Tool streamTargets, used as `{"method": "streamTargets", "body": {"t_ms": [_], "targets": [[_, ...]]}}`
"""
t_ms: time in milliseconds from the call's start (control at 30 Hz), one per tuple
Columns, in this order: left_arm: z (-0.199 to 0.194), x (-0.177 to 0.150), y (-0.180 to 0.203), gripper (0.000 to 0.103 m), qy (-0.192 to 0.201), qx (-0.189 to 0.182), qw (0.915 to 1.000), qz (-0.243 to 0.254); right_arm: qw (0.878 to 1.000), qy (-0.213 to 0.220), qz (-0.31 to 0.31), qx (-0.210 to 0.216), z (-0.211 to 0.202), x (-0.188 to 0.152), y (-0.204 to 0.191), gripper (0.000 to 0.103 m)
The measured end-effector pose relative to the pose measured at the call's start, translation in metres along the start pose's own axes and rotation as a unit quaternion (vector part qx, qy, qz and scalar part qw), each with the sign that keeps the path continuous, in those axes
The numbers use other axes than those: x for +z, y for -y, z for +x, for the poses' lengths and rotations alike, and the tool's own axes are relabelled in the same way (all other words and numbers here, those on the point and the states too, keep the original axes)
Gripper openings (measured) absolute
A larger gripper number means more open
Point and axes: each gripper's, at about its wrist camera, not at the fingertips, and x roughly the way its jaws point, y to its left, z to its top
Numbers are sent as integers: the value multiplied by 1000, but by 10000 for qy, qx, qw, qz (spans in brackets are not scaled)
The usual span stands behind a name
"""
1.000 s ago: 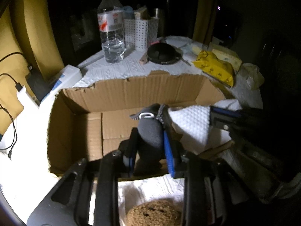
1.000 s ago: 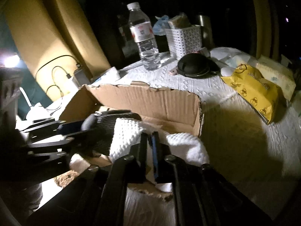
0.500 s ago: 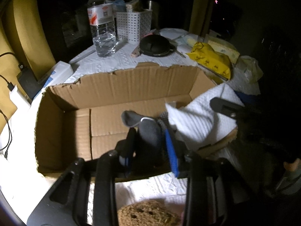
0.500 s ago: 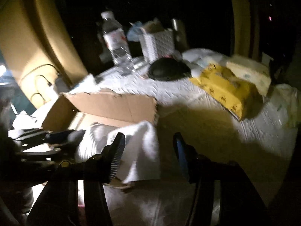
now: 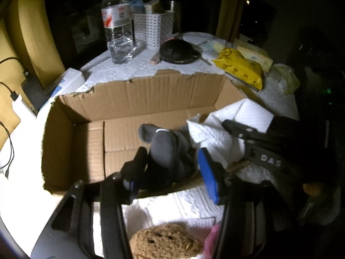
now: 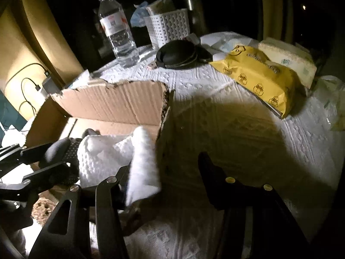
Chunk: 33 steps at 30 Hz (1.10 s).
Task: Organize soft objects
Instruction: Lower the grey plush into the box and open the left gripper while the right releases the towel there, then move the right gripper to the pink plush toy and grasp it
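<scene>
left gripper (image 5: pixel 172 172): jaws were opening around the grey sock (image 5: pixel 166 149), pads off it
right gripper (image 6: pixel 166 172): stood wide, holding nothing
grey sock: lay inside the cardboard box (image 5: pixel 71 146)
white cloth (image 6: pixel 112 157): was draped over the box's right near corner, beside the sock

From where I'm working this looks like a lived-in room at home by night, lit only near the rig, with yellow curtains (image 5: pixel 222 6) far beyond my jaws against dark window glass. Ahead of the jaws a table under a white quilted cloth (image 6: pixel 215 90) carries household clutter: a water bottle (image 5: pixel 117 21), a white basket (image 5: pixel 151 28), a black zip pouch (image 6: pixel 179 54), a yellow wipes pack (image 6: pixel 258 75) and a tissue box (image 6: pixel 286 58). Off to the left, chargers and cables (image 5: pixel 13 92) lie plugged in.
</scene>
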Motion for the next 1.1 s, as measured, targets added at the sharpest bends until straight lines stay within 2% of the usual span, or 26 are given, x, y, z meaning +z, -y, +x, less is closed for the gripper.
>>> {"method": "streamTargets", "body": {"t_ms": [133, 233, 267, 1100], "targets": [[-7, 0, -1, 53, 70, 4, 10000, -22, 9998, 181, -60, -17, -18, 3, -7, 59], [-15, -1, -3, 66, 141, 40, 9999, -34, 9995, 291, -130, -24, -31, 3, -13, 64], [-19, -1, -4, 67, 177, 37, 9998, -62, 9994, 319, -141, -25, -35, 3, -15, 64], [-89, -29, -15, 69, 675, 111, 9973, -256, 9980, 545, -317, -63, -105, -26, -58, 65]]}}
